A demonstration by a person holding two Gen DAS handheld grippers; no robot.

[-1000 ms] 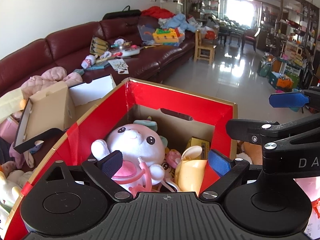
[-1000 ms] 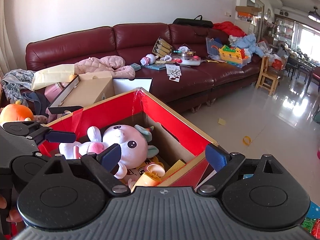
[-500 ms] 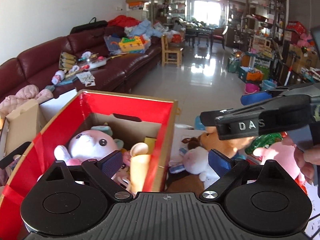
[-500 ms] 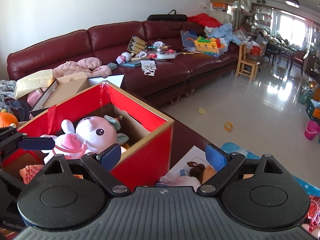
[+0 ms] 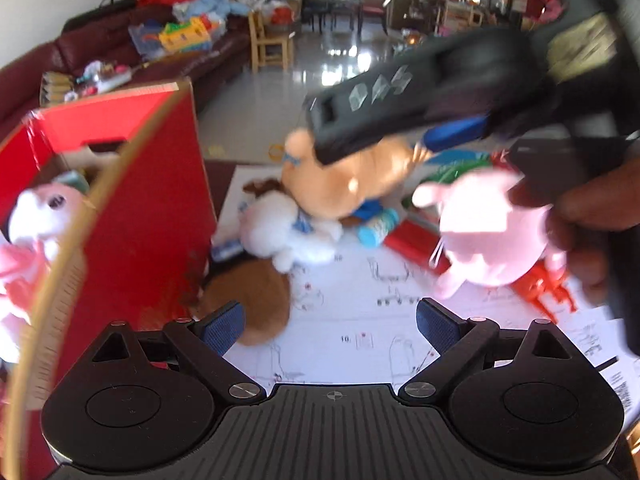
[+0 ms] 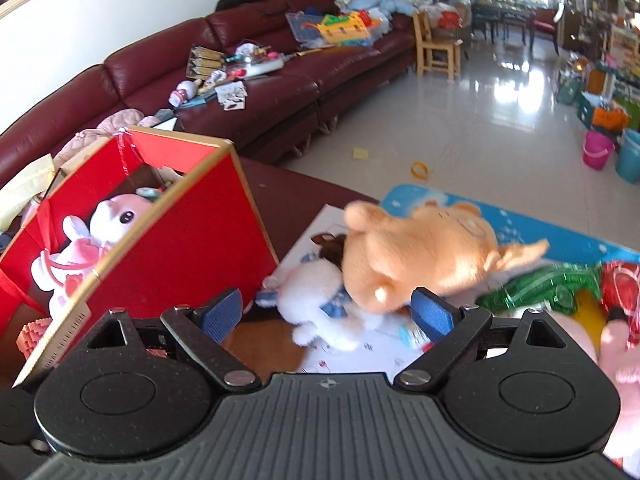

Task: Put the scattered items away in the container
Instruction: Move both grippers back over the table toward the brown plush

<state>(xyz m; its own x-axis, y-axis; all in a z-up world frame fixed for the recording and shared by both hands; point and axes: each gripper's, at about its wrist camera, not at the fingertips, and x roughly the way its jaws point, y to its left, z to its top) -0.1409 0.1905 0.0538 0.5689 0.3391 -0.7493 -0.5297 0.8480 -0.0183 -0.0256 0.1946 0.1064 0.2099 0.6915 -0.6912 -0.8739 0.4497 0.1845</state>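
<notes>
Because the red box [image 6: 168,240] stands open-topped at the left, its pink-and-white plush [image 6: 100,228] already sits inside — the orange plush [image 6: 420,256] lies just beside it on paper, within reach. Both the left gripper [image 5: 330,326] and the right gripper [image 6: 330,312] are spread, empty.

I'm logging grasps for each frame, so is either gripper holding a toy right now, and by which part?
Nothing is held. The left gripper and the right gripper are both open and empty above the orange plush and white plush.
</notes>
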